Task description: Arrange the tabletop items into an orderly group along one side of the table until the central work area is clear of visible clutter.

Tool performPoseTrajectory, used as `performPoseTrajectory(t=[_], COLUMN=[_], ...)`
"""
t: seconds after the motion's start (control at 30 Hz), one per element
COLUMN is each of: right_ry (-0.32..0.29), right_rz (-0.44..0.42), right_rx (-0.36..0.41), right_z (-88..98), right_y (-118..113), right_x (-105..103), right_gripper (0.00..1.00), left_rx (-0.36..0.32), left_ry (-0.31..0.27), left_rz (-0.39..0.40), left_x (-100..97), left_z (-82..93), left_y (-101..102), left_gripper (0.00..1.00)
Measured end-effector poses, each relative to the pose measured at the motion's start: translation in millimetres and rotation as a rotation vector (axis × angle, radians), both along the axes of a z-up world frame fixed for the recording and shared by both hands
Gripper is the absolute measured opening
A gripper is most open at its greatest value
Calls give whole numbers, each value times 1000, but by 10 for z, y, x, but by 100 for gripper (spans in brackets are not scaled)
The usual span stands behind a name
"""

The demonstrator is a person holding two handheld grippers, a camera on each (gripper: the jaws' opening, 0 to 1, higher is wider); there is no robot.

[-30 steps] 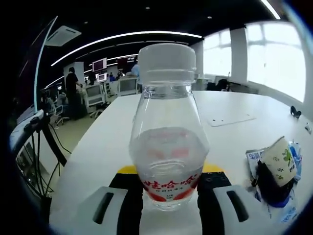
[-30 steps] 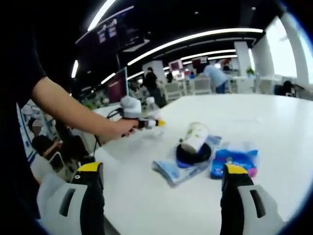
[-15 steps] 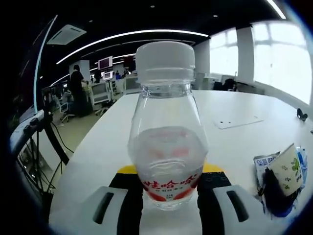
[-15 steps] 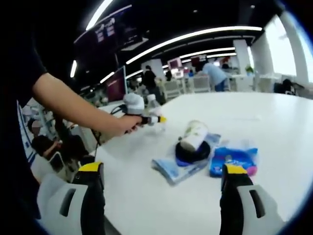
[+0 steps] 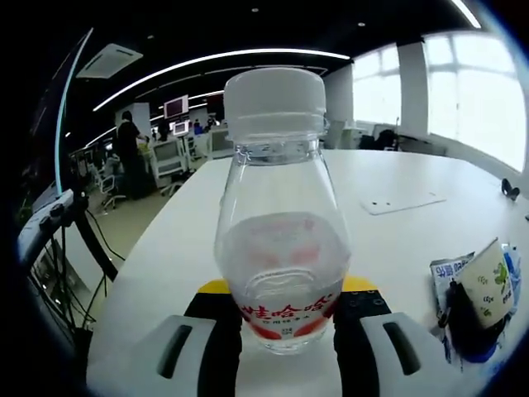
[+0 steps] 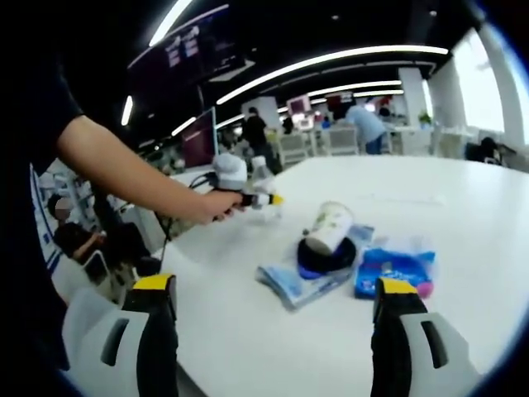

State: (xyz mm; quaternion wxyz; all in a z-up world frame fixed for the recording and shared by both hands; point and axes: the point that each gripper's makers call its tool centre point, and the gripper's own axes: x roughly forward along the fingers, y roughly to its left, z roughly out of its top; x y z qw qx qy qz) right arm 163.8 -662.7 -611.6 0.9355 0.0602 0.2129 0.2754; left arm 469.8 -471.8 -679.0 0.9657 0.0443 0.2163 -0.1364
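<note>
A clear plastic bottle (image 5: 279,240) with a white cap and red label stands upright between my left gripper's (image 5: 281,347) jaws, which are shut on its lower body. In the right gripper view the same bottle (image 6: 260,192) and left gripper (image 6: 258,201) appear far off near the table's left edge, held by a person's arm. A tipped paper cup (image 6: 327,229) lies over a dark round lid on a pale blue packet (image 6: 289,285), with a blue tissue pack (image 6: 395,271) beside it. That cup (image 5: 486,281) sits at the right in the left gripper view. My right gripper (image 6: 273,331) is open, holding nothing.
The white table (image 6: 430,207) stretches far back and right. A flat white sheet (image 5: 395,202) lies on it further off. Beyond the table's left edge are cables, a stand (image 5: 58,240), desks with monitors and several people standing in the background.
The left gripper's view shifted slightly with the bottle held; the cup sits a bit further right than a second ago. The right gripper stays open and nearly still.
</note>
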Motion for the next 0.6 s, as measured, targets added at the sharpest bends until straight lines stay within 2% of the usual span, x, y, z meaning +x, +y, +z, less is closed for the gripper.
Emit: performPoseTrajectory(t=[0.6], right_ry=[13], right_rz=[24], right_rx=[-12], right_z=[-51], right_y=[90], right_x=[-39], right_gripper=[96], left_rx=[21], left_ry=[-2], left_rz=[-16], left_x=[11], left_z=[-17], left_y=[3], left_gripper=[42])
